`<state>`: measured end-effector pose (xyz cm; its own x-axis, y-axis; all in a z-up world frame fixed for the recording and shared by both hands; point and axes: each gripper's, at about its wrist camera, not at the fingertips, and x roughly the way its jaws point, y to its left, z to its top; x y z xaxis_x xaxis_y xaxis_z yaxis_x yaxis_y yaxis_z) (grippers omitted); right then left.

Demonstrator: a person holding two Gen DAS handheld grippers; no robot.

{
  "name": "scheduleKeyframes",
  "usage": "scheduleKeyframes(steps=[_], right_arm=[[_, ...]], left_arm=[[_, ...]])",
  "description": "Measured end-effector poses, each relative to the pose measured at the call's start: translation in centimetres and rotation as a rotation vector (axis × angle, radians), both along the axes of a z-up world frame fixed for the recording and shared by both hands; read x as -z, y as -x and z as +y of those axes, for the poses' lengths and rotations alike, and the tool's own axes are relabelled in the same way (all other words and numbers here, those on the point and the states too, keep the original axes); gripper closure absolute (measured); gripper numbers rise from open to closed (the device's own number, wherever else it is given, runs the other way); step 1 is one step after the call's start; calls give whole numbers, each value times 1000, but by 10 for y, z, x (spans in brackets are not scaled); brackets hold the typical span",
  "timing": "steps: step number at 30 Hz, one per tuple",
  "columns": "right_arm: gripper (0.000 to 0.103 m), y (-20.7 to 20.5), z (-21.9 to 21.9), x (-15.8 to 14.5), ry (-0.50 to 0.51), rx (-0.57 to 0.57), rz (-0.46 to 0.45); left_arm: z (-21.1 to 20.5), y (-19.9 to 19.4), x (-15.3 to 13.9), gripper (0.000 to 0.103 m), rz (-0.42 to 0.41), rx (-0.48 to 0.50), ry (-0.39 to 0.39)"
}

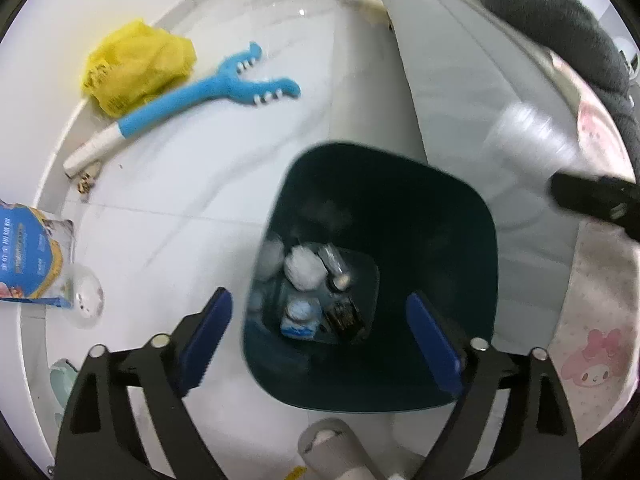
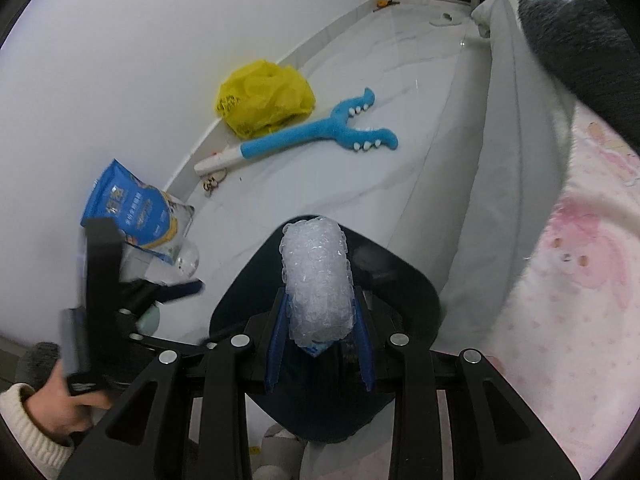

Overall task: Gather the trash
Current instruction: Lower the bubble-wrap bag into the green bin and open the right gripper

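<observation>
Left wrist view: the left gripper (image 1: 320, 336) is held over a dark teal trash bin (image 1: 460, 240) on the white floor (image 1: 200, 184), its jaws spread wide with nothing between the blue pads (image 1: 208, 336). Crumpled white wads and other small, blurred trash (image 1: 308, 280) are seen at the bottom of the bin. A yellow plastic bag (image 1: 136, 64) lies by the wall, touching a blue plush stick toy (image 1: 208, 96) with a forked head. A blue printed pouch (image 1: 32, 256) and a clear plastic lid (image 1: 86, 292) are found at the left edge. A grey bed frame (image 1: 460, 80) runs along the right side, covered with a pink cartoon blanket (image 1: 596, 344).

In the right wrist view, the right gripper (image 2: 320, 320) is seen with its jaws clenched on a roll of bubble wrap (image 2: 316, 276), which is held upright above the bin's (image 2: 400, 292) opening. The left gripper (image 2: 120, 280) appears at the left, gripped by a hand (image 2: 68, 404) in a cream knitted sleeve (image 2: 24, 416).
</observation>
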<state>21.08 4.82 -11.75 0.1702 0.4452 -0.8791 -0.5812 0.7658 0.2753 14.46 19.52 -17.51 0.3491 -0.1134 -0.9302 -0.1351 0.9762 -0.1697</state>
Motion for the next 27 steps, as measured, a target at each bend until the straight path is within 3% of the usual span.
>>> scheduleKeyframes(steps=[6,10,17,19,21,27], right_arm=[[72,1,17,25,72,-13,48],[71,-1,23,43,117,-7,90],[68,2,24,63,180,-12,112],[60,3,22,65,194,-9,116],[43,4,20,65,191,-4,119],[24,9,15,56,157,-11,99]], left_arm=[[18,9,-21,8,-89,-45,-14],[18,18,-43,7,-212,-49,-84],[20,20,-70,5,-259,-58,-88],[19,22,-78,5,-281,-51,-84],[15,22,-89,5,-311,-44,-102],[8,24,-107,4,-365,-29,-102]])
